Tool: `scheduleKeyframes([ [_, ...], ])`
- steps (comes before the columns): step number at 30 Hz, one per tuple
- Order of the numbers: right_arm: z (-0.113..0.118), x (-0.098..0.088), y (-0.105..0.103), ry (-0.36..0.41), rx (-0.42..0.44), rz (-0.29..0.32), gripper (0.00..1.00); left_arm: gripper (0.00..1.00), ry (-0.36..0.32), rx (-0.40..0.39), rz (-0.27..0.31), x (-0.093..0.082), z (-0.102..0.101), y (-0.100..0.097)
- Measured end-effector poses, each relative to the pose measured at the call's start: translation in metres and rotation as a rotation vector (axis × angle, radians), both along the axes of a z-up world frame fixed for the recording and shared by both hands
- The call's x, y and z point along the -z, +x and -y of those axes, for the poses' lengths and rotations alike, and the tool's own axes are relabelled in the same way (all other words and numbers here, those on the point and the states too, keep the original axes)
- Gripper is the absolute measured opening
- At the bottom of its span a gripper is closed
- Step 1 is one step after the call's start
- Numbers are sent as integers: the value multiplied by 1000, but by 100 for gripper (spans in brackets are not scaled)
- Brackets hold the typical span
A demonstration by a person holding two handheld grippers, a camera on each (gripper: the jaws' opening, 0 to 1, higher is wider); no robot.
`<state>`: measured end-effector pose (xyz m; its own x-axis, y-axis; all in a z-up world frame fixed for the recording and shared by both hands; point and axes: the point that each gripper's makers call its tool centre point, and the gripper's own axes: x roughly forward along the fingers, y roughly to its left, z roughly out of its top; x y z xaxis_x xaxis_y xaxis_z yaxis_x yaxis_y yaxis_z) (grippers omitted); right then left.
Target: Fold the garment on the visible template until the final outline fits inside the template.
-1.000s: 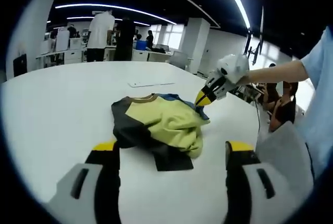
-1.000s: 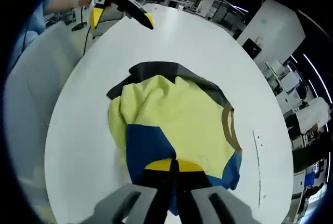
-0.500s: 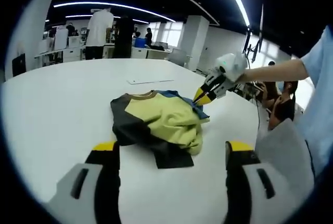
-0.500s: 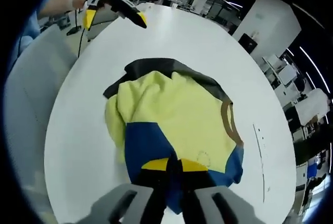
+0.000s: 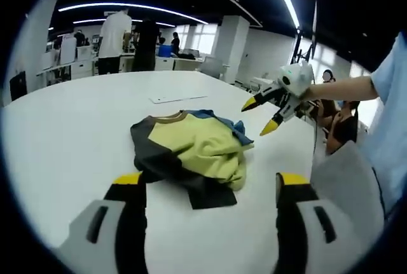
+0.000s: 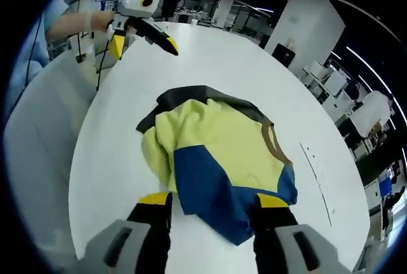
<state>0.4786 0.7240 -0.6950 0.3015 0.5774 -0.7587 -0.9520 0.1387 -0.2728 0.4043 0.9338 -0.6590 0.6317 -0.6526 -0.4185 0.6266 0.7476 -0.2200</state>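
Note:
A crumpled garment in yellow, blue and black with a brown collar lies bunched on the white table. A flat black part of it sticks out toward my left gripper, which stands open just short of the garment and touches nothing. My right gripper hangs open above the table beside the blue edge, held by a gloved hand. In the right gripper view the garment lies just beyond my open right gripper, its blue panel nearest. The left gripper hovers open past the far black edge.
A thin white strip lies on the table beyond the garment, and the same strip runs along the right. Bare table surrounds the garment. Desks and standing people fill the room behind. A person's light-blue sleeve is at the right.
My right gripper has opened, let go of the garment's blue part and drawn back above the table. The blue panel now lies flat. The left gripper has kept its place, open.

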Motion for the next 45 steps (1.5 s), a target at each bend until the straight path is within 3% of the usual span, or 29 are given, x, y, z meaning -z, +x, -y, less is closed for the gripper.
scheduleKeyframes([
  [3,5,-2,-2,20,37,7,63,81,9,14,2,-1,1,1],
  [7,8,-1,-1,45,91,4,92,80,16,29,2,-3,3,2],
  [8,8,-1,-2,52,91,13,95,80,15,30,2,-3,3,2],
  [20,-2,-2,-13,61,77,0,93,80,17,43,9,-7,6,3],
  [27,-17,-9,-13,102,83,16,87,80,15,45,10,-7,7,3],
  [33,-34,-10,-18,104,45,62,61,80,13,42,7,-6,5,2],
  [36,-46,-8,-25,115,29,60,42,80,12,37,5,-6,4,1],
  [39,-54,0,-29,90,5,76,35,80,9,37,0,-5,4,-1],
  [42,-60,2,-32,77,-25,100,20,80,7,41,-7,-5,3,-3],
  [45,-65,8,-32,66,-30,89,19,80,10,42,-10,-5,1,-4],
])
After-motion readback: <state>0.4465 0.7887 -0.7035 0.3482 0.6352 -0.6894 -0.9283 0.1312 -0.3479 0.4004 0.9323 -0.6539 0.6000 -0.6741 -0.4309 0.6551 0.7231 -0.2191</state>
